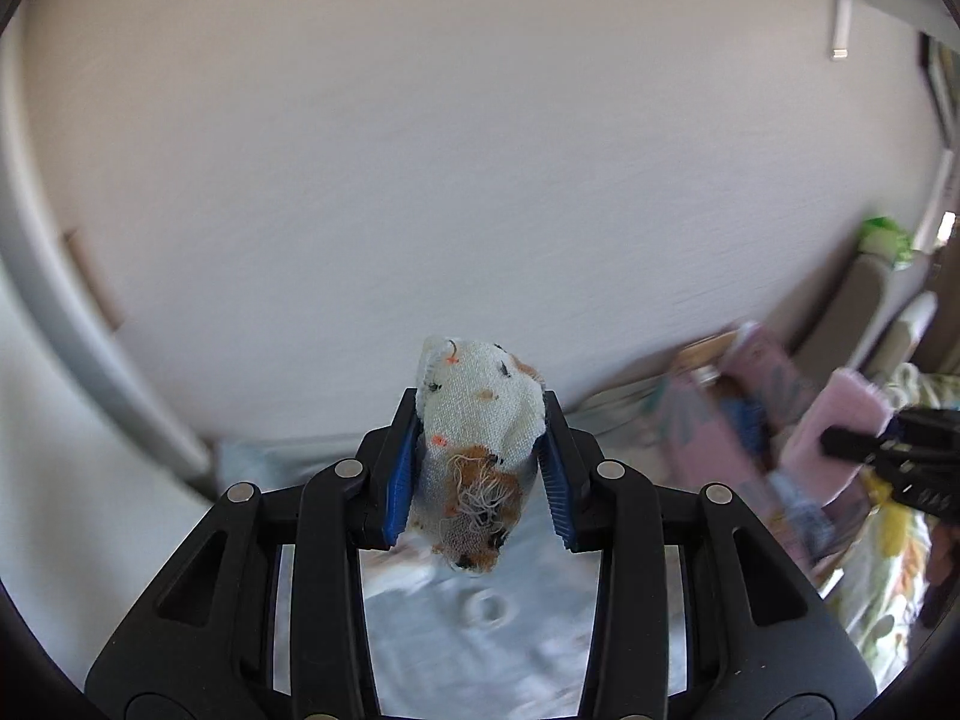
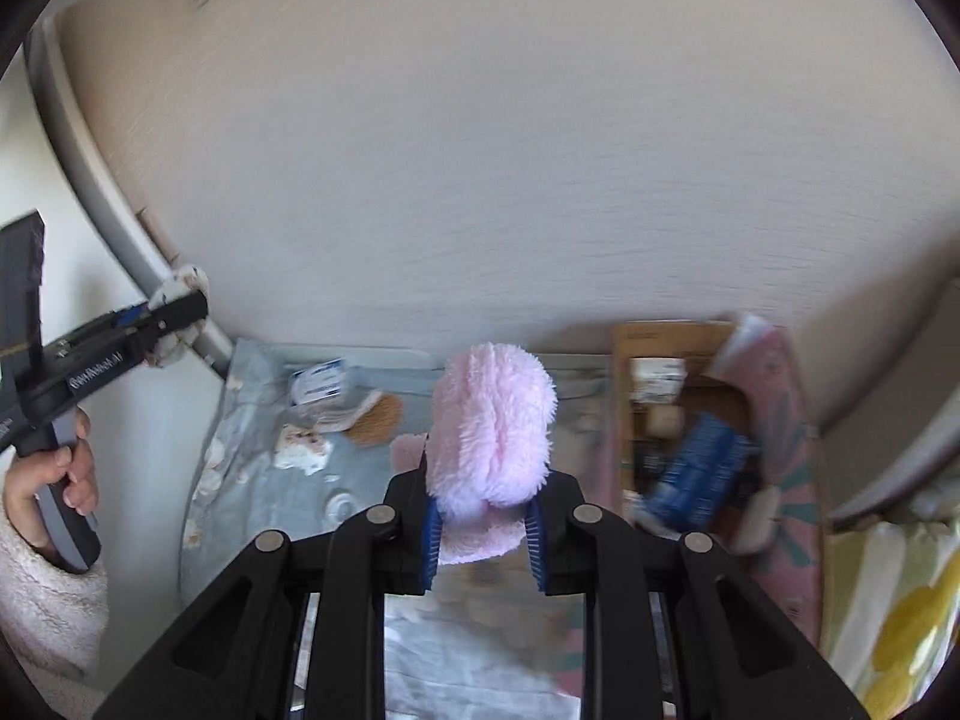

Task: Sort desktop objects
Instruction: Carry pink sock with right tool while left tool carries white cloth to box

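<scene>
Clamped between the left hand-held gripper (image 1: 480, 468) pads, a frayed patterned cloth (image 1: 480, 420) sticks up. Right hand-held gripper (image 2: 483, 531) pinches a fluffy pink cloth (image 2: 492, 426); cardboard box (image 2: 678, 360) lies beyond, rightward.

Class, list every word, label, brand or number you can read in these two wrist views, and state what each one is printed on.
White lettering on the side of the black left gripper: blurred, no word can be read for sure.
Print on the white-and-blue packet on the grey-blue cloth: too blurred.
Print on the brown cardboard box and the blue package in it: too blurred.
Left wrist view: no text.
</scene>
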The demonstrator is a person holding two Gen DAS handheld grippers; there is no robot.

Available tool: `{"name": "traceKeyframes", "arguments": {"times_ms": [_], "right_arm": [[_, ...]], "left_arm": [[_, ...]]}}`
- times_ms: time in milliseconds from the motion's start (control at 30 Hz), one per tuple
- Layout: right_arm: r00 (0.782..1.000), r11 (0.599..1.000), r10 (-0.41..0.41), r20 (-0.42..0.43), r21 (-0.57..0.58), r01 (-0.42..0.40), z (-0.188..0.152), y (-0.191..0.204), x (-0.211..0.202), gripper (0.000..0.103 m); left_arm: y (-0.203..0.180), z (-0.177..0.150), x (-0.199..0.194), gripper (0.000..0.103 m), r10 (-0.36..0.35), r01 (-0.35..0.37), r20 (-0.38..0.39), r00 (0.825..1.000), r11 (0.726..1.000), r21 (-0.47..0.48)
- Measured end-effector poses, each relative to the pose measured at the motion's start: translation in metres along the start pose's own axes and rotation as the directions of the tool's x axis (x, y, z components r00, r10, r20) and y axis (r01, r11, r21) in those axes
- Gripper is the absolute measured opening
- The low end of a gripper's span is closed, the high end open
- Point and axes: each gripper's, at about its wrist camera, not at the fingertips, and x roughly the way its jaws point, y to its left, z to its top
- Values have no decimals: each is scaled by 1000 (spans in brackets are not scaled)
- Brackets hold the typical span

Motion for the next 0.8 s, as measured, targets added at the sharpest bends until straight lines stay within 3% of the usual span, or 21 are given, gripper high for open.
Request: {"name": "traceKeyframes", "arguments": {"times_ms": [133,367,400,433,567,800], "right_arm": [[999,997,-47,10,56,46,-7,-27,-16,22],[991,982,-134,4,136,133,-26,-74,-41,22],[960,917,-280,21,301,261,-29,-81,-42,22],[956,908,-294,14,317,275,-33,-88,-44,22],[946,883,-323,-25,352,311,-52,-114,-45,22],[932,872,-340,-125,330,362,-74,-145,-24,21]], "left_arm": [[-48,19,8,33,-76,75,7,997,995,67],[-137,29,39,33,-217,224,-57,975,961,166],[-151,29,45,33,-235,245,-76,969,953,178],[-161,29,55,33,-248,261,-93,964,947,186],[-210,18,99,33,-276,311,-171,946,922,231],[-260,-2,152,33,-276,347,-270,922,899,267]]}}
